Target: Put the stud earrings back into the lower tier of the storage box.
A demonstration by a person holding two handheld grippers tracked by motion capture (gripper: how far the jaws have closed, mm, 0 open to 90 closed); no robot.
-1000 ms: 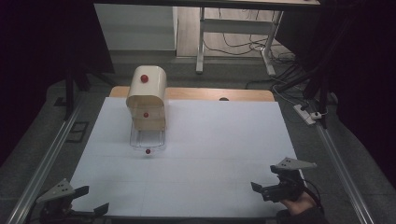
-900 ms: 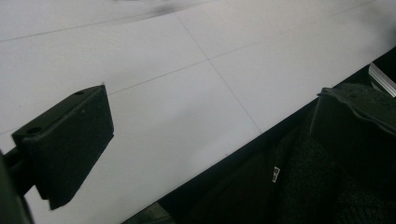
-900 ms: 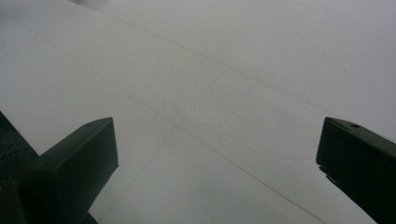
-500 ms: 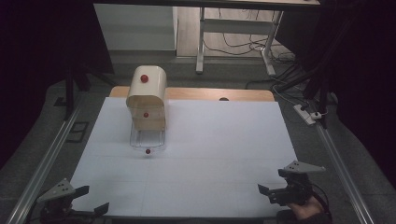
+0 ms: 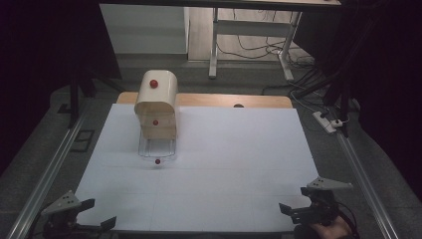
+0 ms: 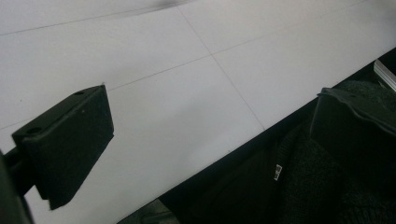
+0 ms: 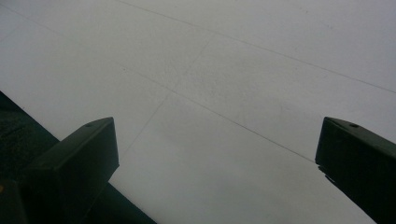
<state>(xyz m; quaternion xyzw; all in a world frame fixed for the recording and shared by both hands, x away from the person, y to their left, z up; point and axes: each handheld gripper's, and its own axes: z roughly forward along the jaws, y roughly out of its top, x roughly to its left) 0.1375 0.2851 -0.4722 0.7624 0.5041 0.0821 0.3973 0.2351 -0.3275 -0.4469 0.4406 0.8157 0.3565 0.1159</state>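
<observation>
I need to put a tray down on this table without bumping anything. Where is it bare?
The white table is bare across its whole right half, from the cream box over to the right edge, and along the near strip between the left hand-held gripper and the right hand-held gripper. Only the far left is occupied, by the box and the clear drawer pulled out before it.

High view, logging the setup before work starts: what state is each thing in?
Cream round-topped box with red knobs: upright, its clear bottom drawer pulled out toward the person.
Left gripper: open, holding nothing, at the white table sheet's near left corner.
Right gripper: open, holding nothing, at the near right corner.
</observation>
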